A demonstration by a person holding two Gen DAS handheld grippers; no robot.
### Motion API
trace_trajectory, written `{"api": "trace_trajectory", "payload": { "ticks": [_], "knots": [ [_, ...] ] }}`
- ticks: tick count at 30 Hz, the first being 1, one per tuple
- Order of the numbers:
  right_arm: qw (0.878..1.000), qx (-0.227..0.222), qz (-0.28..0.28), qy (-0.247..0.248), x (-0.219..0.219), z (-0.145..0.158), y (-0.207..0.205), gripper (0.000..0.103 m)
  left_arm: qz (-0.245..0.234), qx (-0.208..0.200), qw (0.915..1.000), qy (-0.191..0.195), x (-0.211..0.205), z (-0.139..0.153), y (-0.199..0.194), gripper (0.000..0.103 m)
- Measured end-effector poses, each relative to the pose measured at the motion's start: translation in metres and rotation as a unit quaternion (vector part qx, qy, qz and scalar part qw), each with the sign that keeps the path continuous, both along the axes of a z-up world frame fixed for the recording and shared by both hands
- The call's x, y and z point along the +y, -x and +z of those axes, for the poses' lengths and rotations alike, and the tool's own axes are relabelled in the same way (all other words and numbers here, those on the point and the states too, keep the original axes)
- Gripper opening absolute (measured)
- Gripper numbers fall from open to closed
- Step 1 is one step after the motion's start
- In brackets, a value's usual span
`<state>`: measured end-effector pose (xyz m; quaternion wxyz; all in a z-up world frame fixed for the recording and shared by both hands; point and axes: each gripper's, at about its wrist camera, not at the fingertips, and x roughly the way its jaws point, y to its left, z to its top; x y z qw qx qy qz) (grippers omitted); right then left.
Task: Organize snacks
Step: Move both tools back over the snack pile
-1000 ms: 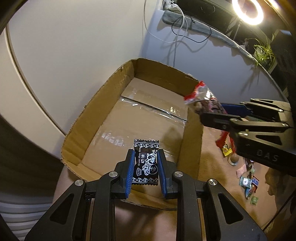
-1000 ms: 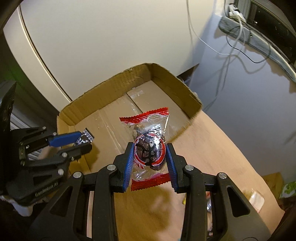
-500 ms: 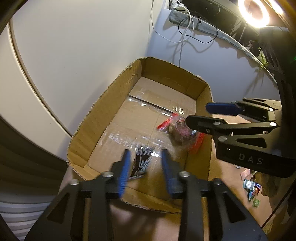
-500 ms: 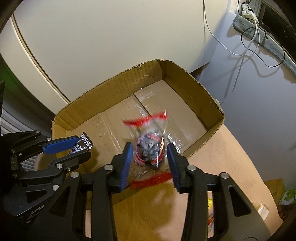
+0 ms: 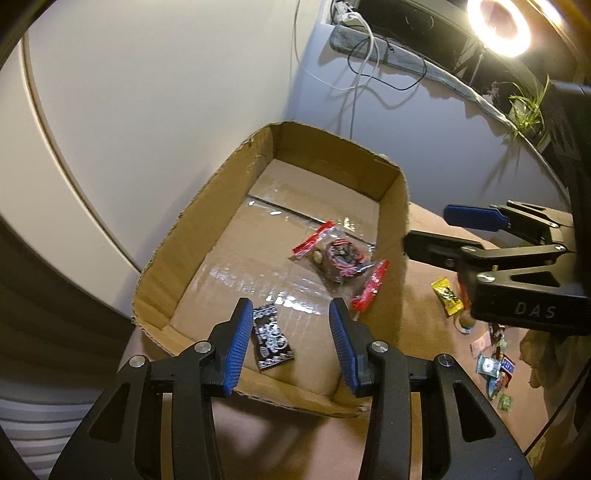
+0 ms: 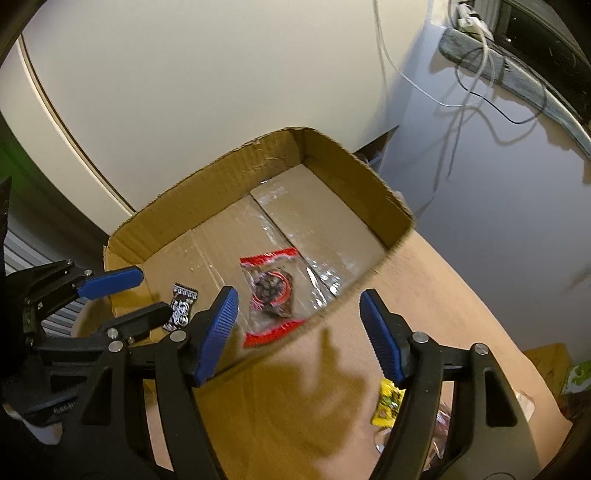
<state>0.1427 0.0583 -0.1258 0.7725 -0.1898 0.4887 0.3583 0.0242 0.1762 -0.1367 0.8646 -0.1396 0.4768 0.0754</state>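
Both claws hover over the cardboard box (image 5: 207, 229), pointing down into it. The left gripper (image 5: 291, 332) is released, nothing between its blue pads; the black-and-white snack packet (image 5: 271, 336) lies flat on the box floor just below and inside its left pad. The right gripper (image 6: 299, 325) has its jaws spreading wider at this moment, empty too; the clear snack bag with red ends (image 6: 271, 291) lies on the box floor straight ahead of it, between the pads in view but well beneath them.

The left wrist view alone catches the scatter to the right of the box: a yellow packet (image 5: 447, 297) and several small wrappers (image 5: 495, 365) on the brown tabletop (image 5: 424, 350), plus a ring light (image 5: 498, 26) and a potted plant (image 5: 528, 110) far off. The right wrist view shows the left gripper side-on at its left, the black packet peeking beyond it, and the yellow packet down by its own right pad.

Shiny tape runs along the box floor. Behind it stands a pale wall (image 6: 221, 74) with cables (image 6: 472, 92) trailing down.
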Motion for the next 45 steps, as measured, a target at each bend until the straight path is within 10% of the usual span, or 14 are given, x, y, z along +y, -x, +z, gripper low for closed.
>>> {"api": "trace_trajectory", "payload": {
  "ticks": [24,45],
  "knots": [
    [0.984,0.024,-0.175,0.027,-0.235,0.002,0.043,0.071,-0.136,0.004,0.9903,0.027,-0.112,0.0,-0.033,0.041],
    [0.987,0.058,-0.129,0.073,-0.255,-0.047,0.071,0.053,-0.285,0.059,0.9559,0.038,-0.214,-0.033,-0.028,0.038]
  ]
}}
